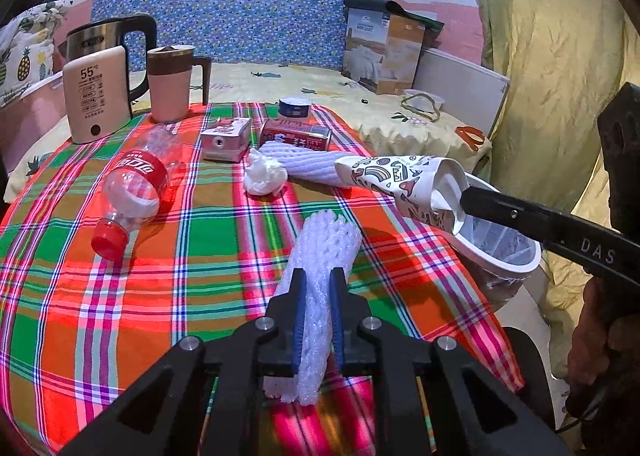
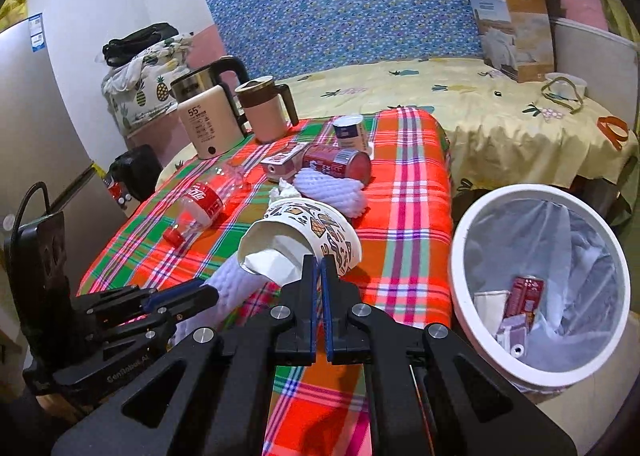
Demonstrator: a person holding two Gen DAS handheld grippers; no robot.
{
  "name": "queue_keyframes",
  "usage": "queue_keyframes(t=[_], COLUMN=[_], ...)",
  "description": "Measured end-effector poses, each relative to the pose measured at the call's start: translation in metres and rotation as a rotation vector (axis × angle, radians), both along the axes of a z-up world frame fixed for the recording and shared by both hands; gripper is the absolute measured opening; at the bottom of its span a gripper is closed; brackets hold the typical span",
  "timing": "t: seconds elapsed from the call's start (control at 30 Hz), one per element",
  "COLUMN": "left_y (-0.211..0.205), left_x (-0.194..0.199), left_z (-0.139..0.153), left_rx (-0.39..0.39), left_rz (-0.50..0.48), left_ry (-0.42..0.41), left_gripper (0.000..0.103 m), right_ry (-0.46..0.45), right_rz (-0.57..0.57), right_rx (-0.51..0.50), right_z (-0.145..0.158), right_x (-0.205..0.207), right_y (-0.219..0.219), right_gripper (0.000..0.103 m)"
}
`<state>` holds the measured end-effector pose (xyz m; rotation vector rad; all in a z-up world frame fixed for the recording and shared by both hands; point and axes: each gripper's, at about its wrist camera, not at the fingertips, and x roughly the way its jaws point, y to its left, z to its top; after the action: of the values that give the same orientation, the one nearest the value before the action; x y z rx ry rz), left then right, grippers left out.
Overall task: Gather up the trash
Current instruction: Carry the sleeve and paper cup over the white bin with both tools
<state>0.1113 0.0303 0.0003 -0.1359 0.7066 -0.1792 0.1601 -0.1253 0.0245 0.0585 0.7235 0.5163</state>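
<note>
My left gripper (image 1: 318,288) is shut on a white foam net sleeve (image 1: 320,256) and holds it just above the plaid tablecloth (image 1: 200,240). My right gripper (image 2: 319,262) is shut on the rim of a patterned paper cup (image 2: 316,232), held over the table's right side near the white trash bin (image 2: 536,288). In the left wrist view the cup (image 1: 400,184) hangs from the right gripper's finger (image 1: 520,216) in front of the bin (image 1: 500,248). An empty cola bottle (image 1: 132,192), crumpled tissue (image 1: 264,176), a second foam sleeve (image 1: 304,160), a red can (image 1: 296,134) and a small carton (image 1: 226,138) lie on the table.
A kettle (image 1: 96,92) and a pink mug (image 1: 172,80) stand at the table's far left. A small blue-and-white tub (image 1: 295,107) stands at the far edge. The bin holds a red can (image 2: 524,296) and paper. A bed with a yellow sheet (image 2: 480,108) lies behind.
</note>
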Motion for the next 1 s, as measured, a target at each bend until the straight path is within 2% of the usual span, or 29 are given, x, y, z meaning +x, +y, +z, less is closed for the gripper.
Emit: queue_keyframes(t=[1.0], left_y=[-0.032], left_x=[-0.002], left_z=[0.008], left_rx=[0.01], left_rz=[-0.03], left_ry=[0.004], left_gripper=[0.012], right_ry=[-0.012], right_rz=[-0.043], right_rx=[0.041], right_z=[0.001], right_x=[-0.008], right_y=[-0.032], right_gripper=[0.005])
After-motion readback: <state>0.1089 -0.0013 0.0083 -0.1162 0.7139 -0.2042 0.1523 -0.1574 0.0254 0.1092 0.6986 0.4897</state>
